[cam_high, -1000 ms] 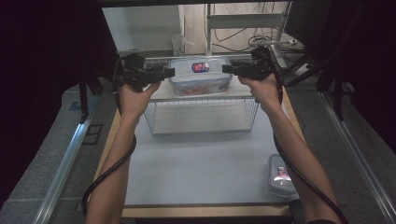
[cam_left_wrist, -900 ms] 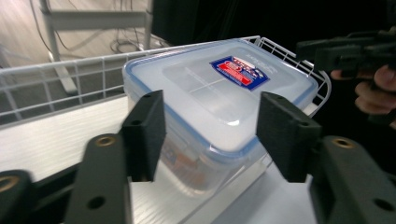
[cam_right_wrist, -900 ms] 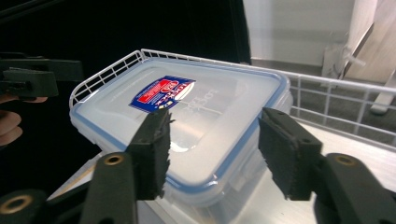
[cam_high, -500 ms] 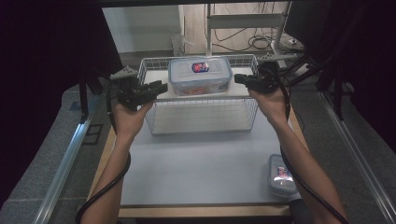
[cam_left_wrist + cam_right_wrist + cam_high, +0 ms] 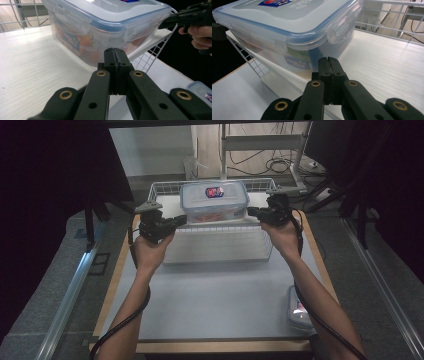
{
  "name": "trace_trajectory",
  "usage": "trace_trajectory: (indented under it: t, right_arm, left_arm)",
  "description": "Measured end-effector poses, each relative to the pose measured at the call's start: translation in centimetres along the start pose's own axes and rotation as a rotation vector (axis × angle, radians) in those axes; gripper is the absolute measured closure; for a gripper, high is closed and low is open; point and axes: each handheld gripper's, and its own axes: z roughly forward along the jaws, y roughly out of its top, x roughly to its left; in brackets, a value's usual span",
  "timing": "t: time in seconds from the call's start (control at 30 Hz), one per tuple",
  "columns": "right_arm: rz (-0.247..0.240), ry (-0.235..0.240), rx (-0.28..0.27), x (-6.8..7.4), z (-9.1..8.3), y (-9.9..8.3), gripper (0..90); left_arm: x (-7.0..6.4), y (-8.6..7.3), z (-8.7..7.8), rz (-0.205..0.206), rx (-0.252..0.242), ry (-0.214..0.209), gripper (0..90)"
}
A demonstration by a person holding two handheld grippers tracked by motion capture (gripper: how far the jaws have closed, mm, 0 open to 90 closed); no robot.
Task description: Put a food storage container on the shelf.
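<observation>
Both grippers, L (image 5: 181, 220) & R (image 5: 251, 211), backed off container (image 5: 214, 200), jaws closed, empty.

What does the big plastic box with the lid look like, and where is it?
The clear rectangular plastic box with a blue-edged lid sits upright inside the white wire basket, toward its back. Its lid is on, with snap flaps folded down on the sides and a red and blue label on top. Orange and red contents show blurrily through the walls. The shut left gripper and shut right gripper point at its two ends; neither holds it.
</observation>
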Motion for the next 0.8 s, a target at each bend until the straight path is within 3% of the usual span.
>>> trace_trajectory:
  t: [0.3,0.5,0.6,0.8]
  right_arm:
    - [0.014,0.011,-0.004,0.0,0.1,0.0,89.4]
    - [0.017,0.015,-0.005,0.1,0.2,0.1,89.3]
    - [0.009,0.021,-0.008,0.2,-0.1,0.0,89.1]
    - [-0.008,0.069,-0.018,1.0,-1.4,-0.8,83.4]
  left_arm:
    - [0.3,0.5,0.7,-0.011,0.017,0.02,89.9]
    - [0.3,0.5,0.9,-0.024,0.017,0.006,89.8]
    - [-0.3,0.3,0.5,-0.003,0.018,-0.002,87.7]
    - [-2.0,-0.6,-0.8,0.043,0.031,0.004,74.0]
